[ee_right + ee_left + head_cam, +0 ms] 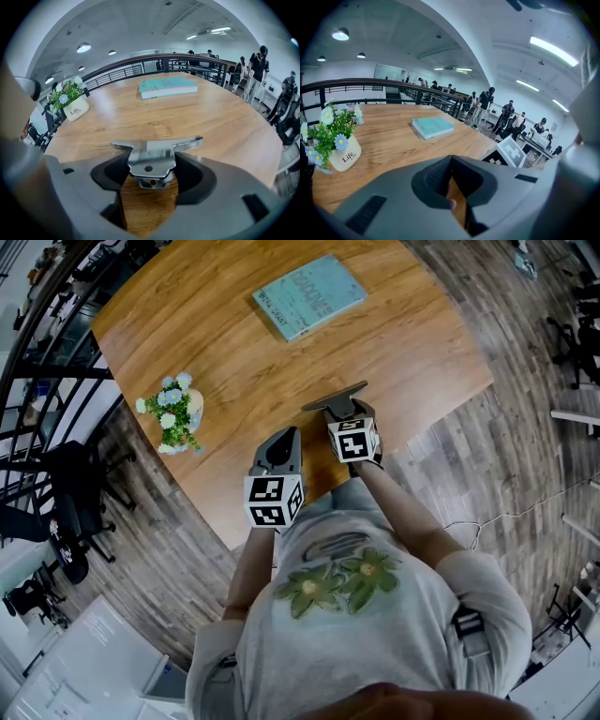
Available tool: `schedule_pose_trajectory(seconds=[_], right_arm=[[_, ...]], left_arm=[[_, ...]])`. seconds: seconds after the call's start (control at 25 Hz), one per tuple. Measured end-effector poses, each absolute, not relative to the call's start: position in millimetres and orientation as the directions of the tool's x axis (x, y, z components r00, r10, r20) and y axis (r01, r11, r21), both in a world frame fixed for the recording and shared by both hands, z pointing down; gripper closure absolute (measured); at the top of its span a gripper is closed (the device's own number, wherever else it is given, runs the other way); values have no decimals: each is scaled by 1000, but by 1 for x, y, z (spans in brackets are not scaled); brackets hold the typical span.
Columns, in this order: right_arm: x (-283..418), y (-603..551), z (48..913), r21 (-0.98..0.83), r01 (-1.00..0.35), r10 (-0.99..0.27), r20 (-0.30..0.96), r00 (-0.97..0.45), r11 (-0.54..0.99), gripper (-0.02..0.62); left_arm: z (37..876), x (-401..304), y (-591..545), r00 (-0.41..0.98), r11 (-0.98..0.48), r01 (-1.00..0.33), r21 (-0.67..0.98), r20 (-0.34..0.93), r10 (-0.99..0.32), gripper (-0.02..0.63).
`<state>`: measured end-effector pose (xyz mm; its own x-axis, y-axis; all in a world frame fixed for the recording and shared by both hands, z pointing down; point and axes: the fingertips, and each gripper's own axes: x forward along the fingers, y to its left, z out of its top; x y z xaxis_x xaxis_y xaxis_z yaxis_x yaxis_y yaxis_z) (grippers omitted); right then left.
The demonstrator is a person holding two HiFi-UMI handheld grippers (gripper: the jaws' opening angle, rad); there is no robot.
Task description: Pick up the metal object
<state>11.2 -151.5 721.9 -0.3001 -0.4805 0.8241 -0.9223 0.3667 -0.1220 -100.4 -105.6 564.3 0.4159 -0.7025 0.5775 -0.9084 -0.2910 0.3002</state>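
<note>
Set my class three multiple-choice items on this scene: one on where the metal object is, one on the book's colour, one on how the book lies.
1. Where is the metal object?
A. On the table, between the jaws of the right gripper
B. On the floor
C. On a chair

2. What colour is the cover of the book?
A. Red
B. Teal
C. Black

3. How does the book lie?
A. Open
B. Closed and flat
C. Standing on edge

Key:
1 A: the right gripper view shows it on the wood with a jaw at each side.
2 B: the head view shows a teal cover.
3 B: its cover faces up, shut, on the table.
</note>
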Motion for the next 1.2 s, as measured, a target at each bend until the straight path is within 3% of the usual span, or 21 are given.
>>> schedule_pose_trajectory(seconds=[1.2], right_arm=[[14, -154, 680, -112, -873, -492, 789, -369, 475, 304]], left_arm=[[547, -114, -101, 367, -250, -927, 279, 545, -754, 592]])
